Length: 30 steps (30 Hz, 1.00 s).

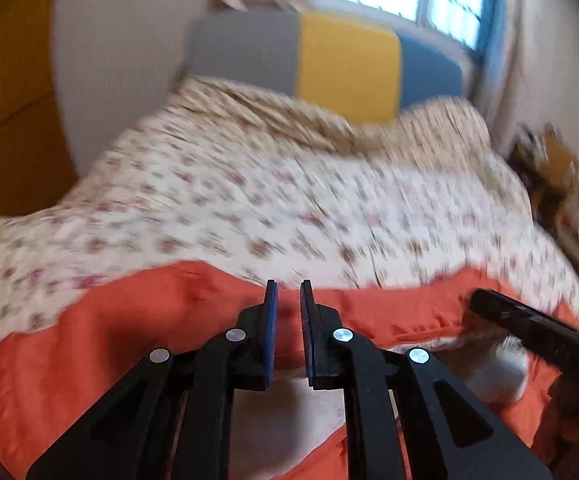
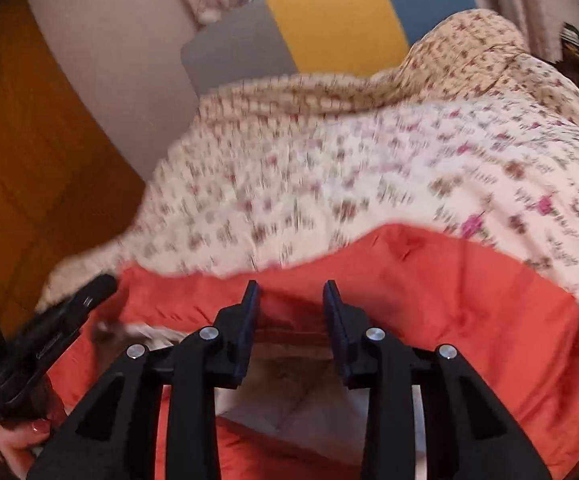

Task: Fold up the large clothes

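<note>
While the left gripper (image 1: 288, 300) pinches the orange garment (image 1: 129, 312), its hem runs toward three o'clock, under the right gripper (image 2: 291, 300), parted, gripping nothing.

Motion blur smears the floral quilt (image 1: 249, 200), and the orange garment (image 2: 469, 300) runs off the bottom edge.

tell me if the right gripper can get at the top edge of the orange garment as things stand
Probably yes: the right gripper has its jaws apart just short of the orange garment edge, with nothing between them.

One orange garment (image 1: 129, 320), one floral bedspread (image 1: 249, 184), two grippers.
</note>
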Each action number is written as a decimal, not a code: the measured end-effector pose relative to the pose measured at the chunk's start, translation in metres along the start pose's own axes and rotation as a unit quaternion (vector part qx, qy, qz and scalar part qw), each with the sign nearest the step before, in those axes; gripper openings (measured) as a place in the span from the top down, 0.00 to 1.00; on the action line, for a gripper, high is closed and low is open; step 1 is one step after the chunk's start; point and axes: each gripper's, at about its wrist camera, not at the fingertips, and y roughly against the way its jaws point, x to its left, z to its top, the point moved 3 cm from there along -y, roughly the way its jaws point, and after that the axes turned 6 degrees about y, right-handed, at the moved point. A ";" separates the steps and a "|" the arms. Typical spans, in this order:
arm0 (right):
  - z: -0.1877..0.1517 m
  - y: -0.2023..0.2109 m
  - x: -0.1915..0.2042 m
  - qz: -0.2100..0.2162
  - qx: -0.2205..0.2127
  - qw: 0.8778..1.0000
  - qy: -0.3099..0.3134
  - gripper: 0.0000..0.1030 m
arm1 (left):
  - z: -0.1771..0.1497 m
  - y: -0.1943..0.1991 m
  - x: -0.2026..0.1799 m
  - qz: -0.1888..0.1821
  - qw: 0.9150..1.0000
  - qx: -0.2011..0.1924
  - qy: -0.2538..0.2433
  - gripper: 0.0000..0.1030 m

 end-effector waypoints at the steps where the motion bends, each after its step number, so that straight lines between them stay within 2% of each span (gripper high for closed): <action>1: -0.010 -0.005 -0.001 0.004 0.014 1.000 -0.001 0.71 | -0.008 -0.010 -0.001 0.002 1.000 0.021 -0.005 0.90; 2: -0.022 -0.006 -0.002 0.006 0.017 1.000 0.003 0.71 | -0.020 -0.020 0.001 -0.004 0.999 0.042 -0.003 0.90; 3: -0.032 -0.006 0.001 0.002 0.011 1.000 0.025 0.71 | -0.031 -0.021 0.003 -0.015 0.999 0.044 0.000 0.90; 6: -0.028 -0.018 0.007 -0.022 0.011 0.998 0.056 0.71 | -0.056 -0.024 0.005 -0.024 0.999 0.028 -0.008 0.90; 9: -0.013 -0.038 0.002 -0.031 0.019 0.998 0.044 0.72 | -0.045 -0.039 0.003 -0.014 0.999 0.032 -0.002 0.90; 12: -0.015 -0.045 -0.003 -0.033 0.000 0.998 0.051 0.72 | -0.039 -0.057 0.014 -0.034 0.998 0.037 0.021 0.90; 14: -0.017 -0.042 -0.003 -0.032 0.002 0.998 0.052 0.72 | -0.042 -0.056 0.015 -0.041 0.998 0.034 0.026 0.90; 16: -0.016 -0.027 -0.005 -0.014 -0.002 1.000 0.027 0.69 | -0.043 -0.053 0.018 -0.054 0.997 0.033 0.036 0.90; 18: -0.010 -0.005 -0.005 0.016 -0.032 0.999 -0.004 0.69 | -0.044 -0.045 0.018 -0.057 0.997 0.030 0.041 0.90; 21: 0.003 0.000 0.007 0.024 -0.047 0.999 0.004 0.69 | -0.041 -0.023 0.012 -0.041 0.999 0.000 0.023 0.90; 23: 0.011 -0.018 0.019 0.027 -0.031 0.999 0.018 0.69 | -0.036 -0.013 0.009 -0.031 0.999 -0.032 0.014 0.90; 24: 0.012 -0.027 0.021 0.022 -0.023 0.999 0.021 0.69 | -0.035 -0.015 0.009 -0.027 0.999 -0.034 0.012 0.88; 26: 0.007 -0.057 0.025 -0.006 0.010 0.999 0.032 0.69 | -0.035 -0.031 0.010 -0.027 1.000 -0.004 0.015 0.55; 27: 0.003 -0.064 0.024 -0.010 0.014 0.999 0.037 0.69 | -0.037 -0.039 0.010 -0.032 0.999 0.007 0.013 0.51; 30: 0.002 -0.072 0.020 -0.009 -0.002 0.999 0.035 0.71 | -0.040 -0.051 0.008 -0.021 1.000 0.013 -0.001 0.52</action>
